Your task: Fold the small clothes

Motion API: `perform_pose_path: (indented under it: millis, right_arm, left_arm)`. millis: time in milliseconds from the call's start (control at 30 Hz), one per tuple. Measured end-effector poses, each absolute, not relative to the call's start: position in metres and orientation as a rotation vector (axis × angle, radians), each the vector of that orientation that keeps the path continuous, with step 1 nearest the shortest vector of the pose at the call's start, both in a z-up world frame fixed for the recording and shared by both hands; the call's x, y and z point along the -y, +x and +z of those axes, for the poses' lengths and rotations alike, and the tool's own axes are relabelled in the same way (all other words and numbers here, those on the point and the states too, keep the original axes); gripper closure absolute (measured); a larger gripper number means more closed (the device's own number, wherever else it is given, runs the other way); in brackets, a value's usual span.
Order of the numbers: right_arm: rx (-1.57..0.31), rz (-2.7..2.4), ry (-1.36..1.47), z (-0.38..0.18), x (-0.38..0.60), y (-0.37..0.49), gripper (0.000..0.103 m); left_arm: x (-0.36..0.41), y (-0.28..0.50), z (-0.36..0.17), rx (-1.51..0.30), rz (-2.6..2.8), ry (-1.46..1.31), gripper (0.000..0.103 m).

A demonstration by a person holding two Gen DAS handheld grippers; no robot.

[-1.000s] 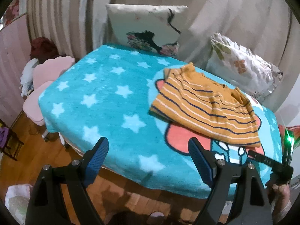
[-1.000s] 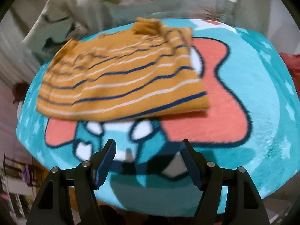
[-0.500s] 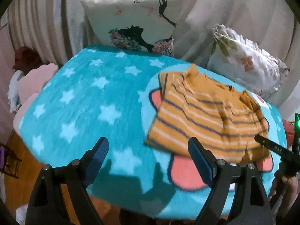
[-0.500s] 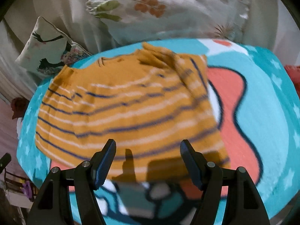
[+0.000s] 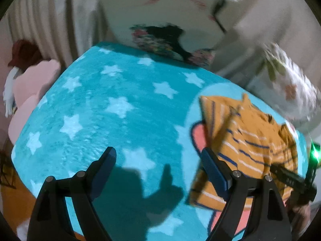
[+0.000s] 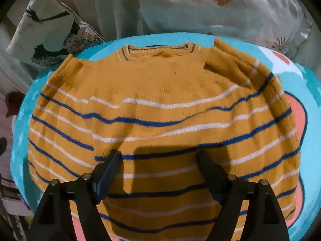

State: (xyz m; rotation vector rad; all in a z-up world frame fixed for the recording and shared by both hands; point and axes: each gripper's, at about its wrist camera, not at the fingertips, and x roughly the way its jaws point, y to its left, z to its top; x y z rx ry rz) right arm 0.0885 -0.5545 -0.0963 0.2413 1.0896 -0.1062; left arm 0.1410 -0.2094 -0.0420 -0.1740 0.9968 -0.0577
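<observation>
The orange striped sweater lies flat on the blue star blanket, its neck hole toward the pillows.

The left claw is wide open and empty, over bare blanket left of the sweater. It could pinch blanket too.

The right claw is opening, empty, above the sweater's bottom half. It could bunch the knit.

Only the left view shows the stars. Only the right view shows the neck hole.
</observation>
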Motion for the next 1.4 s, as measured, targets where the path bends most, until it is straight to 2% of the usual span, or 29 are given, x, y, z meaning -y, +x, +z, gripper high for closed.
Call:
perform_pose_path:
  millis: [233, 433, 633, 900, 933, 967, 1067, 1167, 1400]
  right_arm:
    - [-1.064, -0.148, 0.280, -0.072, 0.566, 0.079, 0.021]
    - [-1.014, -0.018, 0.262, -0.041, 0.524, 0.095, 0.021]
    - [-1.106, 0.181, 0.165, -0.054, 0.424, 0.145, 0.021]
    - [-1.181, 0.025, -0.163, -0.108, 0.336, 0.198, 0.021]
    - [-1.160, 0.005, -0.210, -0.108, 0.330, 0.196, 0.031]
    - [-1.138, -0.014, -0.248, -0.107, 0.326, 0.193, 0.047]
    - [-1.117, -0.025, -0.201, -0.099, 0.339, 0.189, 0.072]
    - [-1.111, 0.023, -0.015, -0.084, 0.368, 0.187, 0.081]
    - [-0.969, 0.135, 0.336, -0.031, 0.452, 0.155, 0.083]
  left_arm:
    - [0.155, 0.150, -0.052, -0.996, 0.022, -0.309, 0.018]
    - [0.149, 0.151, -0.062, -1.022, -0.009, -0.341, 0.018]
    - [0.154, 0.142, -0.071, -1.049, -0.071, -0.307, 0.017]
    - [0.152, 0.133, -0.090, -1.104, -0.150, -0.290, 0.018]
    - [0.151, 0.133, -0.091, -1.106, -0.153, -0.290, 0.018]
    - [0.150, 0.134, -0.094, -1.110, -0.155, -0.293, 0.018]
    - [0.148, 0.136, -0.102, -1.137, -0.160, -0.323, 0.018]
    - [0.155, 0.140, -0.105, -1.153, -0.164, -0.331, 0.018]
    - [0.204, 0.138, -0.079, -1.113, -0.162, -0.268, 0.018]
